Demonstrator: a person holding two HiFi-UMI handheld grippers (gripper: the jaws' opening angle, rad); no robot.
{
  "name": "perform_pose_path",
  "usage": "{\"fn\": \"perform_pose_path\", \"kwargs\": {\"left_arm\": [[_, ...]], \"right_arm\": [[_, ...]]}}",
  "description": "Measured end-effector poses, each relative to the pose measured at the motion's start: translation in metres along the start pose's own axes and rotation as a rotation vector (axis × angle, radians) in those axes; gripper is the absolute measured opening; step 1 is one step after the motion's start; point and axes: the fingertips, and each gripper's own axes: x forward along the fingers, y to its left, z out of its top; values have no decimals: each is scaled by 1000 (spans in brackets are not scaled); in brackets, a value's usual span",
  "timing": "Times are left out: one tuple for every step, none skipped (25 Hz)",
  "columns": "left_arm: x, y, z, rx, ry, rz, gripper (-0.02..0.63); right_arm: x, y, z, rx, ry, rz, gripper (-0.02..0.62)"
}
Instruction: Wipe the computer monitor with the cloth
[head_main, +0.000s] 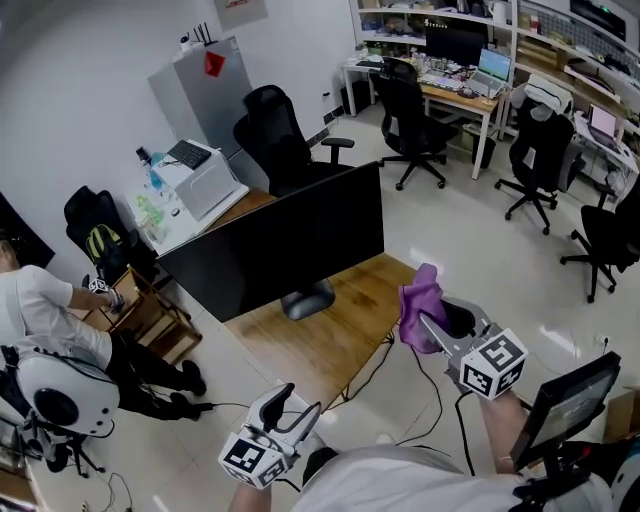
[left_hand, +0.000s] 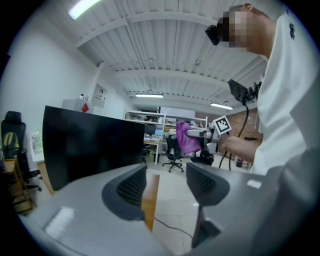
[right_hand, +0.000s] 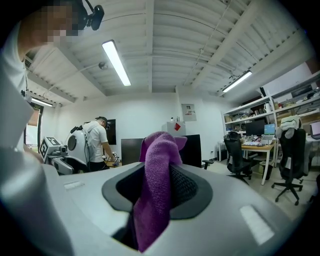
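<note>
A black computer monitor (head_main: 285, 240) stands on a wooden desk (head_main: 330, 330), its dark screen facing me. My right gripper (head_main: 425, 322) is shut on a purple cloth (head_main: 420, 305), held in the air off the desk's right end, apart from the screen. In the right gripper view the cloth (right_hand: 157, 185) hangs between the jaws, with the monitor (right_hand: 192, 150) behind it. My left gripper (head_main: 300, 412) is open and holds nothing, low near my body, in front of the desk. In the left gripper view the monitor (left_hand: 90, 145) fills the left side and the cloth (left_hand: 187, 137) shows farther off.
A black office chair (head_main: 280, 140) stands behind the monitor, beside a white printer (head_main: 205, 175) on a side table. A person in a white shirt (head_main: 45, 310) bends at the left. More chairs (head_main: 415, 120) and desks stand at the back right. Cables (head_main: 430, 400) run on the floor.
</note>
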Motion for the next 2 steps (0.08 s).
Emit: {"fn": "perform_pose_path", "kwargs": {"left_arm": [[1, -1, 2, 4, -4, 2, 270], [2, -3, 3, 8, -9, 4, 270]], "right_arm": [[-1, -1, 0, -3, -1, 2, 129], [-2, -2, 1, -7, -2, 5, 129]]}}
